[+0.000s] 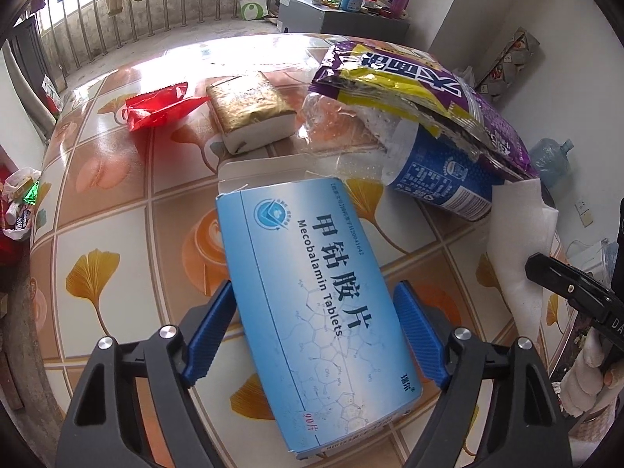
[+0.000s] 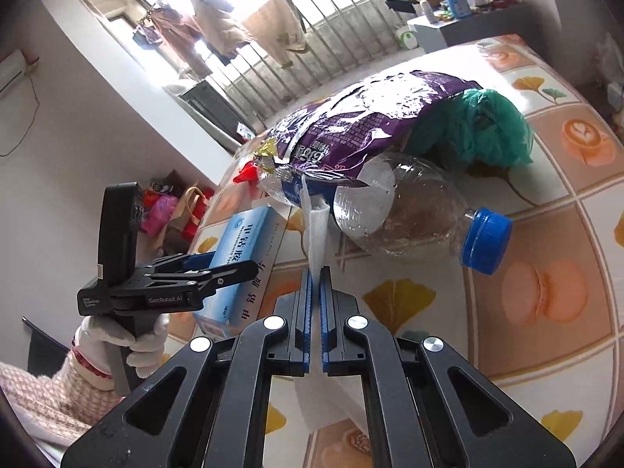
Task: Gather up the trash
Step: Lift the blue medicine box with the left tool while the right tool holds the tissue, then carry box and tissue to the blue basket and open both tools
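My left gripper (image 1: 314, 292) holds a blue Mecobalamin tablet box (image 1: 312, 280) between its blue pads, just above the table; the box also shows in the right wrist view (image 2: 238, 257). My right gripper (image 2: 316, 273) is shut on a white foam sheet (image 2: 316, 230), seen in the left wrist view (image 1: 518, 241) at the right. A clear plastic bottle (image 2: 394, 210) with a blue cap lies on the table under a purple snack bag (image 2: 362, 124). A red wrapper (image 1: 160, 107) and a gold-topped packet (image 1: 251, 111) lie farther back.
The table (image 1: 117, 202) has a tiled cloth with leaf prints. A green plastic bag (image 2: 479, 128) lies behind the bottle. A trash pile (image 1: 19, 202) sits on the floor at the left. A water jug (image 1: 552, 160) stands at the right.
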Motion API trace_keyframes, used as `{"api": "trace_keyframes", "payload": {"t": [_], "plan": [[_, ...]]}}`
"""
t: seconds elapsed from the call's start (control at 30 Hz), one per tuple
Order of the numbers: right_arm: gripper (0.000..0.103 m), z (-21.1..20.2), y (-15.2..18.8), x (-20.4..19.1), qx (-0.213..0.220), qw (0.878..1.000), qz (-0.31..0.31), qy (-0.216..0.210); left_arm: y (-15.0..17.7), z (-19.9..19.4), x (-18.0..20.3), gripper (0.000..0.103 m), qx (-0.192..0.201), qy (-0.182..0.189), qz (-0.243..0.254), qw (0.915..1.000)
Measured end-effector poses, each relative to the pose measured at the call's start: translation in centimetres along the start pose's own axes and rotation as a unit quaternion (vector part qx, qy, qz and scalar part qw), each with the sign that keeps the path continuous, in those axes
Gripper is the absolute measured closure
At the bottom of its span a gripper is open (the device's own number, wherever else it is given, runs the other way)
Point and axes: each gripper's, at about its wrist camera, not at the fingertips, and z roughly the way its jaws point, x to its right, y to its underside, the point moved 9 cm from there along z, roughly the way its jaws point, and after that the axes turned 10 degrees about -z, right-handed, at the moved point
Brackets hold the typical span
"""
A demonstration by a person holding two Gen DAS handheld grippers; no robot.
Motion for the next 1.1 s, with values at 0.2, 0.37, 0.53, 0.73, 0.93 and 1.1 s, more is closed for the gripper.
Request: {"api": "trace_keyframes", "payload": {"t": [0.2, 0.37, 0.53, 0.73, 0.93, 1.1], "plan": [[0.101, -1.7, -1.2, -0.5, 0.028, 0.999, -0.005, -0.024, -0.2, -2.9, -0.2, 0.024, 0.021, 0.02, -0.012, 0.9995], [0.102, -3.4, -2.2, -1.1, 0.057, 0.998, -0.01, -0.038, -0.7, -7.0, 0.8, 0.026, 0.058, 0.043, -0.014, 0.9973], [0.102, -5.6, -3.0, -1.4, 0.091, 0.995, -0.014, -0.045, -1.8, -10.7, 3.4, 0.026, 0.094, 0.073, 0.001, 0.993], [0.102, -8.7, -3.5, -0.8, 0.134, 0.99, -0.012, -0.041, -2.5, -13.3, 7.9, 0.026, 0.11, 0.119, 0.032, 0.9862], [0.102, -14.2, -5.0, 2.6, 0.203, 0.979, 0.012, -0.005, -3.7, -14.6, 15.4, 0.026, 0.124, 0.171, 0.094, 0.9729], [0.102, -20.5, -5.2, 8.0, 0.264, 0.96, 0.044, 0.078, -5.5, -13.6, 24.3, 0.026, 0.119, 0.222, 0.144, 0.9571]]}}
